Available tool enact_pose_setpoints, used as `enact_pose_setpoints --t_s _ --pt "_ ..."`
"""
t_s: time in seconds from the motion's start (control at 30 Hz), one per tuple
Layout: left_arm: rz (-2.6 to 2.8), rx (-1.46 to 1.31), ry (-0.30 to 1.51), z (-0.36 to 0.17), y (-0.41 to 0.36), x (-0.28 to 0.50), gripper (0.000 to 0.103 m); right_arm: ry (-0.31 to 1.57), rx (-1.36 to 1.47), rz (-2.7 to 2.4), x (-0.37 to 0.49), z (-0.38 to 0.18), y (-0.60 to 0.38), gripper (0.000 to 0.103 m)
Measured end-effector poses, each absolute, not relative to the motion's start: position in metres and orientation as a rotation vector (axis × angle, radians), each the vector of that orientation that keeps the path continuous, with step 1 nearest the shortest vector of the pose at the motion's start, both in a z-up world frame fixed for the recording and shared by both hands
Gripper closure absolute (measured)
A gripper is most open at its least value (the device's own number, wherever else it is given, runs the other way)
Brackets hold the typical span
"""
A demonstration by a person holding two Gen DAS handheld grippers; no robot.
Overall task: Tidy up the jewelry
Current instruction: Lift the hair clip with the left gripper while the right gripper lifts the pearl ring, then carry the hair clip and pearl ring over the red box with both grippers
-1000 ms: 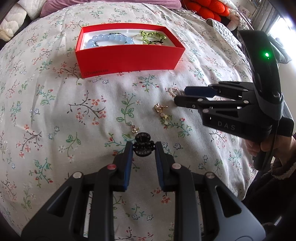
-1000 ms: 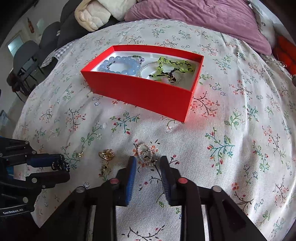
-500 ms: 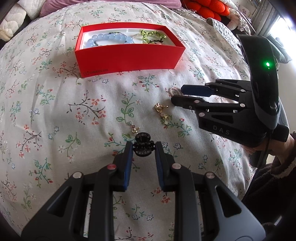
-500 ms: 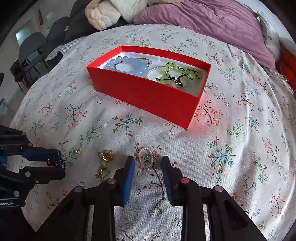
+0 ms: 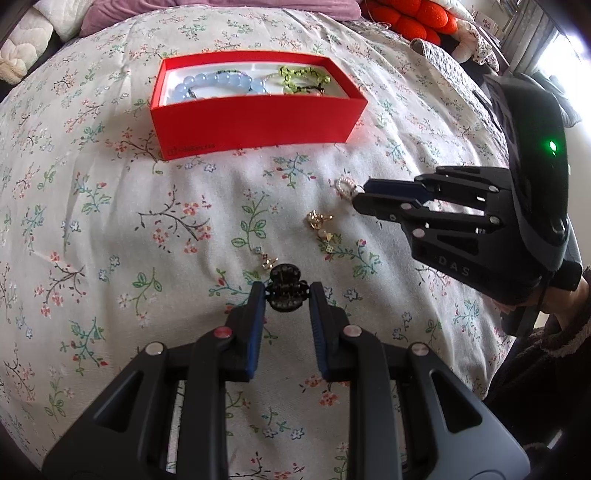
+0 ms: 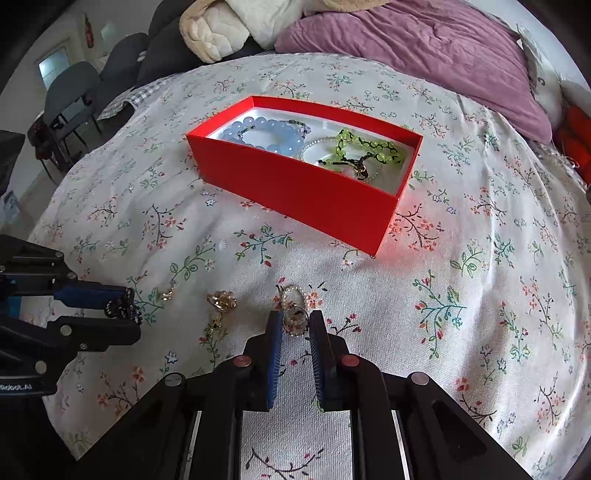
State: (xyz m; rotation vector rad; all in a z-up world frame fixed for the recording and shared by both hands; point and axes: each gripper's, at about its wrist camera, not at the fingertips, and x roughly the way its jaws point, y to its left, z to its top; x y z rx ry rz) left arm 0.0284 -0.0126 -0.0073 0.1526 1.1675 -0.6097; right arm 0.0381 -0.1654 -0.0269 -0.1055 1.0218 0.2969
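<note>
Floral bedspread (image 6: 480,258) covers the bed. Purple blanket (image 6: 406,48) bunched at its far edge; cream quilted cushion (image 6: 210,29) left of the blanket, orange cushion (image 5: 413,18) right of it. Grey chairs (image 6: 74,88) beyond the bedspread's left edge.

The box (image 5: 255,122) stands on the bedspread (image 5: 110,229), with a big-bead bracelet (image 5: 218,83) in its left part and a small-bead bracelet (image 5: 303,75) to the right inside it. In front of the box, on the bedspread, lie a pearl piece (image 6: 293,306), an earring (image 5: 319,221) left of it, and a small charm (image 5: 266,258) further left.
</note>
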Motion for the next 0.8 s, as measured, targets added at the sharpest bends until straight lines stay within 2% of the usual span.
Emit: enact_pose_setpoints --t_s 0.3,0.8 --pt "-0.606 0.128 1.089 0.021 -0.011 0.040 0.077 0.966 -0.088 0.292 0.034 0.004 -0.167 0.088" --pt "-0.566 -0.024 0.998 0.048 -0.012 0.101 0.077 0.895 -0.007 0.266 0.067 0.043 -0.175 0.088"
